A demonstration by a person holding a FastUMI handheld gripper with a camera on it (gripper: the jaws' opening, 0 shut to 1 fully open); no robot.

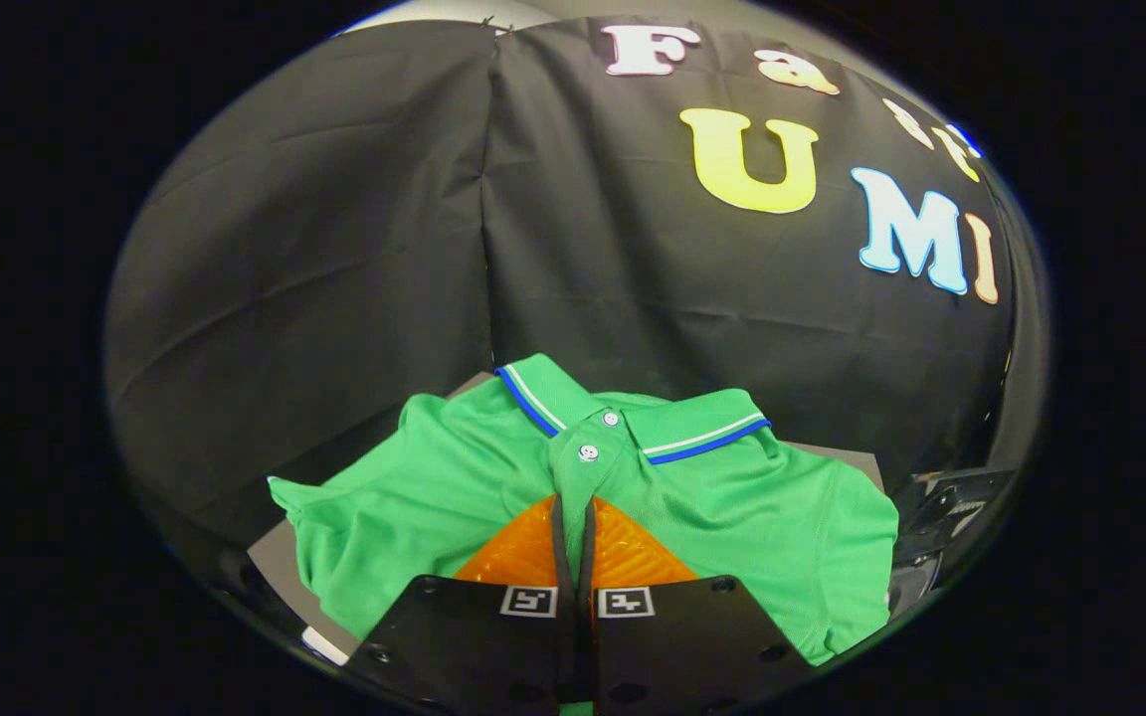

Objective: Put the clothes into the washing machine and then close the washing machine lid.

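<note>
Gripper (573,505) fingers sit pressed close together, only a thin slit between them, their tips meeting on the front placket of a green knit polo shirt (752,517) with a blue-and-white striped collar; whether cloth is pinched between them cannot be told. Spread flat, the shirt lies on a grey surface (273,557), collar at the far side, near the black cloth wall.
</note>
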